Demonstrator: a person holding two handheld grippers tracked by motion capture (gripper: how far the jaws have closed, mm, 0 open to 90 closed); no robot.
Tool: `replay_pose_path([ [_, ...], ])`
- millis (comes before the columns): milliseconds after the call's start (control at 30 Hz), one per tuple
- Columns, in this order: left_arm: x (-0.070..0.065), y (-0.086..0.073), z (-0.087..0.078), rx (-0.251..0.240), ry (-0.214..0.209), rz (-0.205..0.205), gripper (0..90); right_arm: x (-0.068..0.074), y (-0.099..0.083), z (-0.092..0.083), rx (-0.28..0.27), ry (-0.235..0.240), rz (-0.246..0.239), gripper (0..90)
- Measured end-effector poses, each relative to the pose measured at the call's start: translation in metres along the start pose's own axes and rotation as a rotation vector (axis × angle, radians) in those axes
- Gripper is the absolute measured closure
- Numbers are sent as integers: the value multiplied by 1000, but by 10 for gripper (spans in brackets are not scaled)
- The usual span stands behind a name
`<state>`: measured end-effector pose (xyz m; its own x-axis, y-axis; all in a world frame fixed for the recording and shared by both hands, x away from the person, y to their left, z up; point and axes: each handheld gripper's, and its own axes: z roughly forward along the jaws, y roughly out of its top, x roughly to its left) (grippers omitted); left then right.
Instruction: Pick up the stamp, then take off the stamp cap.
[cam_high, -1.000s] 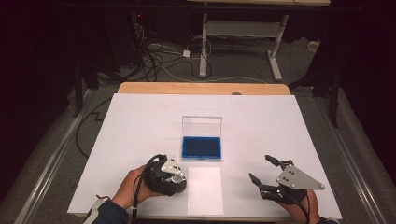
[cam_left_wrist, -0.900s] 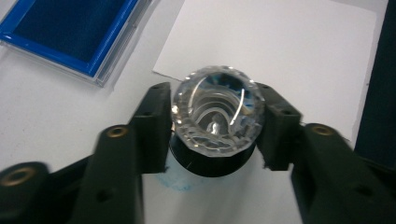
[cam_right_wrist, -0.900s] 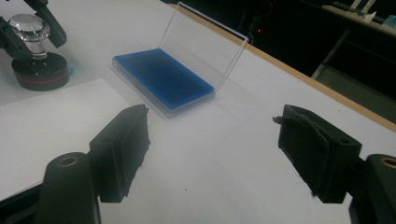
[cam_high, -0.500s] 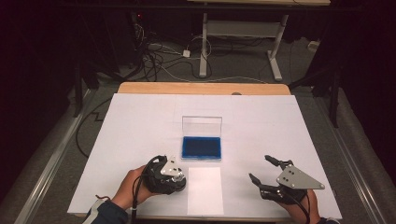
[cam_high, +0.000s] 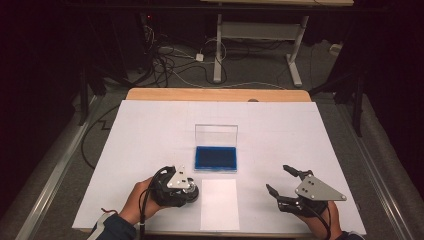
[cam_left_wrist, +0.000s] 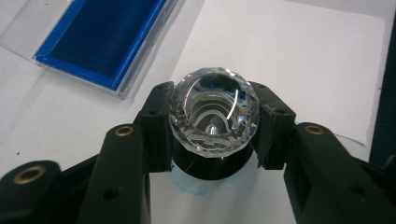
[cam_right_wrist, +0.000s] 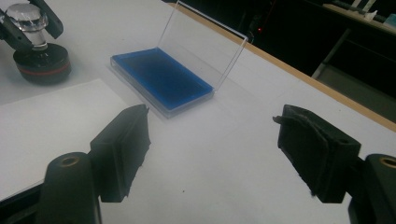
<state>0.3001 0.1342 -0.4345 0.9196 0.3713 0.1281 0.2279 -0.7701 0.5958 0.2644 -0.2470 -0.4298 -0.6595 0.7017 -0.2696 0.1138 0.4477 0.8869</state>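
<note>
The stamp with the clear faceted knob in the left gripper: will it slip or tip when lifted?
The stamp probably slips easily: its knob looks like smooth faceted glass or acrylic, and the left gripper pinches it only at two sides. Its dark round base looks wide and flat, so it should stand steadily once set down.

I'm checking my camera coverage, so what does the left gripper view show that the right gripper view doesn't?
Left gripper view: the stamp end-on, its clear knob's facets between the clamped left tongs. Right gripper view: the right tongs open above the table, the case's lid standing up, the red band on the stamp's base. Both: the blue ink pad and the white sheet.
</note>
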Motion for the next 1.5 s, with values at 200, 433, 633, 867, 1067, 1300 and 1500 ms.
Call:
replay_pose_path([
  [200,0,-1,-1,-14,4,-1,540,0,0,-1,4,-5,0,249],
  [433,-1,-3,-5,-42,25,-14,541,-1,-1,-1,0,-3,3,249],
  [633,-1,-5,-8,-85,35,-30,541,-2,-1,-2,-3,1,5,250],
  [867,1,-4,-11,-126,32,-42,541,-2,-2,0,6,13,9,235],
  [1067,1,2,-12,-139,23,-38,541,0,-3,3,20,39,7,209],
  [1300,4,7,-16,-160,22,-48,541,3,-1,9,33,88,0,209],
  [1500,7,16,-19,-206,9,-63,541,10,6,28,58,180,24,180],
])
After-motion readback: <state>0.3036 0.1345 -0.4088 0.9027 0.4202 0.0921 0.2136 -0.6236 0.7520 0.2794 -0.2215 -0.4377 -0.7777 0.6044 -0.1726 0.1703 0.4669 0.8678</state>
